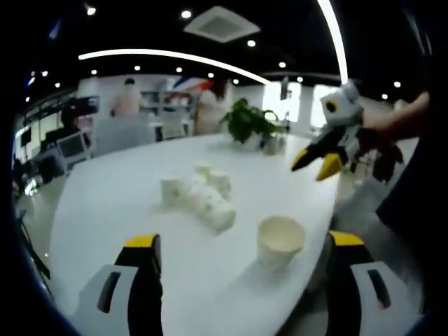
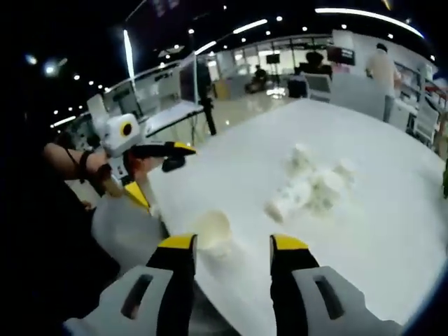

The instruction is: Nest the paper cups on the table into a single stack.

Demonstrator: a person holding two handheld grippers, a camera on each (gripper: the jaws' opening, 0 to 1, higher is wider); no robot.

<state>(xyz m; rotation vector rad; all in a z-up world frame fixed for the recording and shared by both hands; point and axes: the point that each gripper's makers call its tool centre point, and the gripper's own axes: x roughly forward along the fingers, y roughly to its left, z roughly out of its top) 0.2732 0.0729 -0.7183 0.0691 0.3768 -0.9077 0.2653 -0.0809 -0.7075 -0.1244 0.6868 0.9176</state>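
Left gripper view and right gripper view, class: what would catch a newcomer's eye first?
A single upright white paper cup stands near the white table's edge, just ahead of the open left hand-held gripper. Farther in lies a jumbled cluster of white paper cups, some tipped over. The right hand-held gripper, yellow-tipped, hangs open above the table's edge.

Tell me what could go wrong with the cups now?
1. The upright paper cup stands close to the table's edge; a clumsy nudge from the left gripper might push it off.
2. The pile of cups lies jumbled, some tipped over, so grabbing one could roll or scatter others.
3. Both the left gripper and the right gripper are open; squeezing hard might crush a thin cup.
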